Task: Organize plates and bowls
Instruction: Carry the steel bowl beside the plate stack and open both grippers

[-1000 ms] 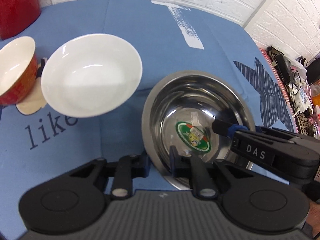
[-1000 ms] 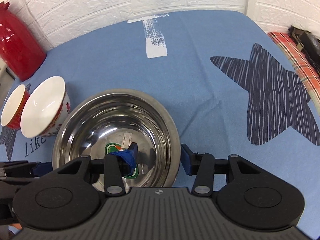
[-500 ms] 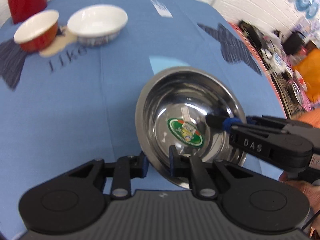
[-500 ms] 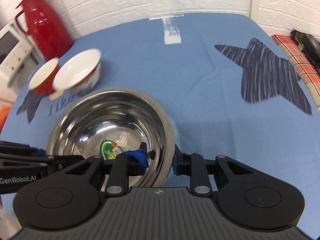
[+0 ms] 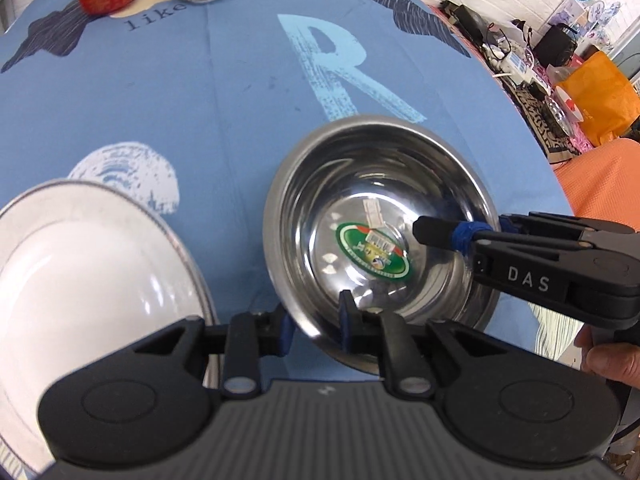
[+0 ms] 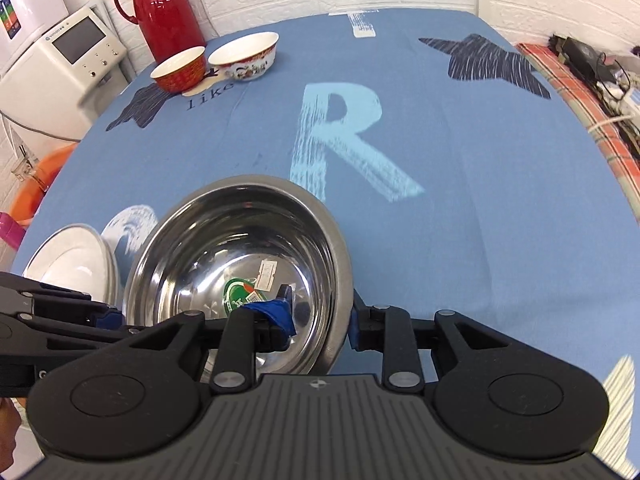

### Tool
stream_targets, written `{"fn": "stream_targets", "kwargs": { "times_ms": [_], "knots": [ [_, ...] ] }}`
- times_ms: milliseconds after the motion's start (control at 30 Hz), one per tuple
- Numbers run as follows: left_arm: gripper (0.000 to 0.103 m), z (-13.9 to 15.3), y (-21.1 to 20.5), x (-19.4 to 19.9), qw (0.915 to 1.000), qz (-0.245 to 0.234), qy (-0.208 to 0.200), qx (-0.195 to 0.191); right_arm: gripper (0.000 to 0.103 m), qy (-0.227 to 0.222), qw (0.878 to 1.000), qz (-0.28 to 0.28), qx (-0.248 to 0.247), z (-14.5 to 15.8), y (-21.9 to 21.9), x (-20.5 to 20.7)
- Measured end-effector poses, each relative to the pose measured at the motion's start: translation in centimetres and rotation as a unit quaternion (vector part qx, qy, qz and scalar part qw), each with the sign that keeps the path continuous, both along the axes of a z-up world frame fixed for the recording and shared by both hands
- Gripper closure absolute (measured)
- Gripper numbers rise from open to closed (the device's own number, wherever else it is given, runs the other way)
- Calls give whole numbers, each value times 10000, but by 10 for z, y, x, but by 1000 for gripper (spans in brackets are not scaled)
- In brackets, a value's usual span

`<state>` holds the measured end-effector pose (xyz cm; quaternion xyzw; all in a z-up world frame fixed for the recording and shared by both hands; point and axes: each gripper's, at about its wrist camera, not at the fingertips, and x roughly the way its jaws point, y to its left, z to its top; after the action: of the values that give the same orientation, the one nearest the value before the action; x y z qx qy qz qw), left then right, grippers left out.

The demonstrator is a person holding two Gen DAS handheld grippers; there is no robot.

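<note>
Carrying steel bowl (image 5: 380, 216) toward near edge — both grippers clamp its rim: left gripper (image 5: 314, 326) on near rim, right gripper (image 6: 320, 320) on its right rim, jaws easing open a touch | bowls (image 6: 216, 62) now far behind, white plate (image 5: 80, 264) newly beside — likely stacking target | right view alone shows red thermos (image 6: 168, 4)

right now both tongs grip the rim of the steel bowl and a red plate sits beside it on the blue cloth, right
Not quite: the plate is white, not red, as the left wrist view shows. The rest holds: the left tongs and the right tongs both grip the rim of the steel bowl, over the blue cloth.
</note>
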<state>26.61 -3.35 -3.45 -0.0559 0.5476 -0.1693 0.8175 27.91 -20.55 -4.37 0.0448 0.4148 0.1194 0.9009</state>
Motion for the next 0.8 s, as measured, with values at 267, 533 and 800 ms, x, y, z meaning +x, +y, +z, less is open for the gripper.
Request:
{"fn": "stream_targets", "kwargs": {
  "times_ms": [267, 533, 800],
  "knots": [
    [89, -7, -3, -7, 9997, -221, 83, -19, 89, 266, 9995, 133, -58, -18, 6, -15],
    [47, -6, 0, -1, 9998, -206, -16, 34, 87, 456, 9989, 48, 3, -25, 0, -16],
    [47, 20, 27, -1, 9990, -338, -36, -293, 87, 151, 9988, -422, 200, -5, -22, -13]
  ]
}}
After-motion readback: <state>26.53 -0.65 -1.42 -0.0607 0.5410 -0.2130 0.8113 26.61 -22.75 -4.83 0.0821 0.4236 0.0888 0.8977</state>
